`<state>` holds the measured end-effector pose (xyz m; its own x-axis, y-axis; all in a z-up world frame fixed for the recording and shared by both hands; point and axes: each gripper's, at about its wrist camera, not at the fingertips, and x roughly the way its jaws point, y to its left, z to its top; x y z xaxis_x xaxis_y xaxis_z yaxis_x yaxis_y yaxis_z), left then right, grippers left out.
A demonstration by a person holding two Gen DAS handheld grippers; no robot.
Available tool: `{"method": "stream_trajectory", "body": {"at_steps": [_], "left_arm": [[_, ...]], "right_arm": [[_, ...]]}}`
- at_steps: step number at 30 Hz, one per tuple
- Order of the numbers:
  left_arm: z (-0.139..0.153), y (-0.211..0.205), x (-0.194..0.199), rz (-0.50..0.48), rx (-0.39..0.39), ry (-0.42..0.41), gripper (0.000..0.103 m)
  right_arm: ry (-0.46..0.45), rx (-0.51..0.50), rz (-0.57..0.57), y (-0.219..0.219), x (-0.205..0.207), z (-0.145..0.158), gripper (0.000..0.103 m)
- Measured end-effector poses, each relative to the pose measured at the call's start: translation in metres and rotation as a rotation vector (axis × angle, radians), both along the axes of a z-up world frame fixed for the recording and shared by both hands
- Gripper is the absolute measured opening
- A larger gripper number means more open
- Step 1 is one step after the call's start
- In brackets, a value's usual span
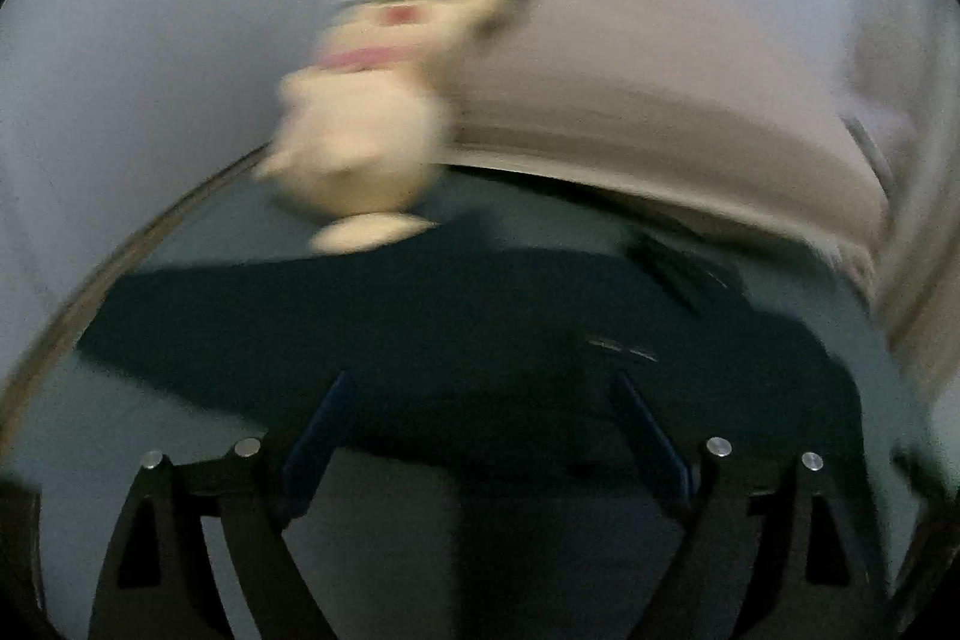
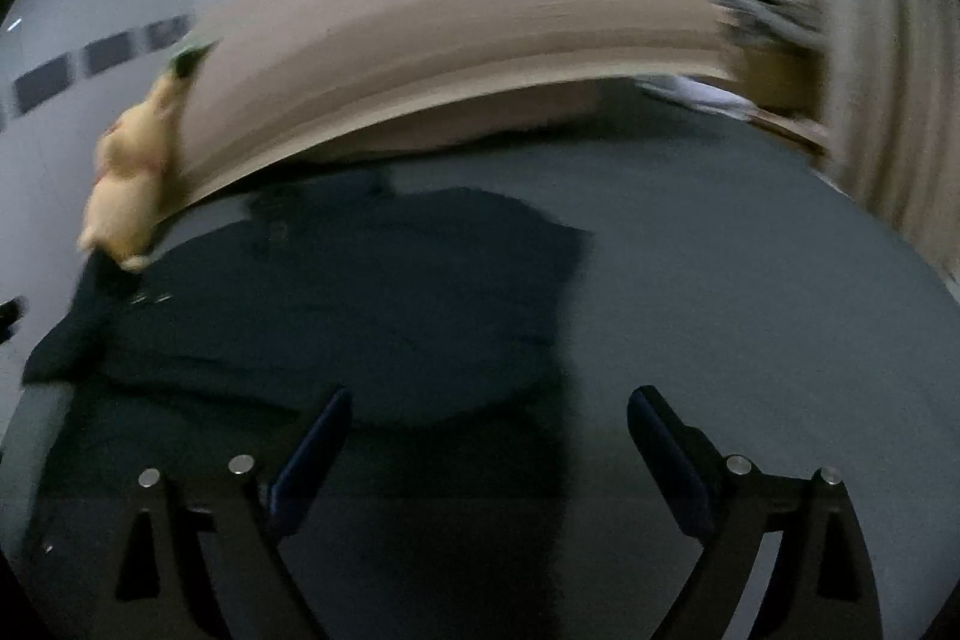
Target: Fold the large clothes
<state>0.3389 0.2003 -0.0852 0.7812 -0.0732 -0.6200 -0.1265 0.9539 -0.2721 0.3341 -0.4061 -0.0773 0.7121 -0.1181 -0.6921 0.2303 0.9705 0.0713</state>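
Observation:
A large dark garment (image 1: pixel 456 328) lies spread flat on a grey-blue bed sheet (image 1: pixel 192 220); both views are blurred. In the left wrist view my left gripper (image 1: pixel 480 388) hovers over the garment's near part, jaws wide apart, nothing between them. The right wrist view shows the same garment (image 2: pixel 336 292) ahead and to the left. My right gripper (image 2: pixel 489 403) stands open over the garment's near edge and the bare sheet (image 2: pixel 750 292), holding nothing.
A cream plush toy (image 1: pixel 354 124) sits at the far edge of the bed against a beige headboard (image 1: pixel 630 88); the toy (image 2: pixel 129 184) shows at far left in the right wrist view. A pale wall and a curtain (image 2: pixel 888 100) lie behind.

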Motion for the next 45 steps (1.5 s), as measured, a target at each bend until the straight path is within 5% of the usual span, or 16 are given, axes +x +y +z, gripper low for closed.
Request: {"method": "stream_trajectory", "body": {"at_steps": [4,8,15,16,17,20,25,30,38,45], "left_arm": [[-0.032,0.113,0.001,0.248,-0.264,0.082,0.088],[-0.074,0.193,0.008,0.412,-0.528,0.129,0.088],[-0.103,0.225,0.025,0.498,-0.602,0.136,0.086],[-0.103,0.224,0.027,0.501,-0.585,0.137,0.073],[-0.102,0.224,0.03,0.496,-0.565,0.156,0.042],[-0.104,0.226,0.035,0.499,-0.514,0.21,0.016],[-0.058,0.197,0.037,0.454,-0.246,0.167,0.009],[0.027,0.127,0.029,0.331,0.041,-0.015,0.008],[0.14,0.0,0.02,0.068,0.15,-0.254,0.008],[0.16,-0.135,0.023,-0.208,0.207,-0.278,0.008]], "right_arm": [[0.011,-0.008,-0.185,-0.049,-0.026,-0.013,0.097],[0.076,0.009,-0.25,-0.074,-0.032,-0.037,0.097],[0.121,0.092,-0.25,-0.083,-0.027,-0.054,0.1],[0.122,0.093,-0.25,-0.085,-0.029,-0.055,0.101],[0.125,0.096,-0.246,-0.085,-0.028,-0.055,0.102],[0.135,0.098,-0.244,-0.084,-0.029,-0.058,0.103],[0.127,0.116,-0.243,-0.09,-0.033,-0.059,0.103],[0.119,0.134,-0.239,-0.093,-0.032,-0.063,0.103],[0.084,0.181,-0.235,-0.101,-0.04,-0.063,0.103],[0.041,0.239,-0.23,-0.11,-0.05,-0.063,0.103]]}}
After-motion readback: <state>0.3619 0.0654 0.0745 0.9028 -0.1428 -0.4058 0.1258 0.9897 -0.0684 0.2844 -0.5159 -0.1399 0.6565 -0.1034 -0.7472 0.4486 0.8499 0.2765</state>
